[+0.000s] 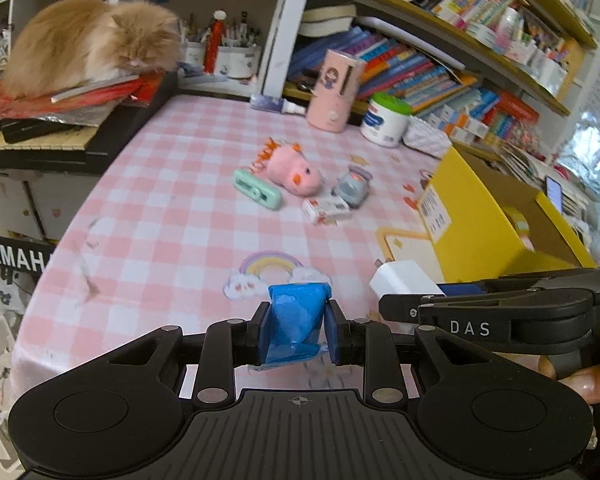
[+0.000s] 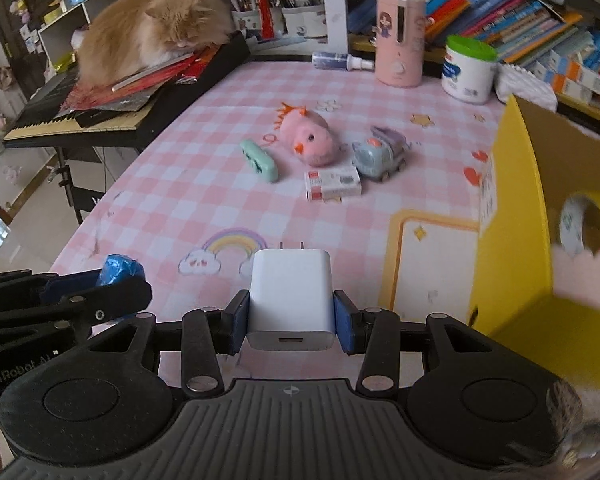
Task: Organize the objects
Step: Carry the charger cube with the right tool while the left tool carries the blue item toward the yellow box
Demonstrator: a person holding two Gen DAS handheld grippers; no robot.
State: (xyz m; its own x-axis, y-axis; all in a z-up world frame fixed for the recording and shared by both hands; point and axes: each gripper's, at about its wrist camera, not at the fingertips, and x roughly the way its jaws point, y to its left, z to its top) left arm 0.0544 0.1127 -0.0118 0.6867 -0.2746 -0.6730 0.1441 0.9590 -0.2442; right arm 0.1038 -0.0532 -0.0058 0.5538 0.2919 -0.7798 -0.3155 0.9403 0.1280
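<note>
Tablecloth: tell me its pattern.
The tablecloth is a pink-and-white check with printed rainbows, stars and hearts, clearest in the right wrist view.

My left gripper point(image 1: 298, 326) points down at a slant, its pads closed on a blue bundle point(image 1: 298, 312). My right gripper point(image 2: 291, 316) is just beside it, tilted down too, with its pads pressing a white charger point(image 2: 291, 300).

One cat point(image 1: 88, 46), two toys point(image 2: 310, 136).
</note>
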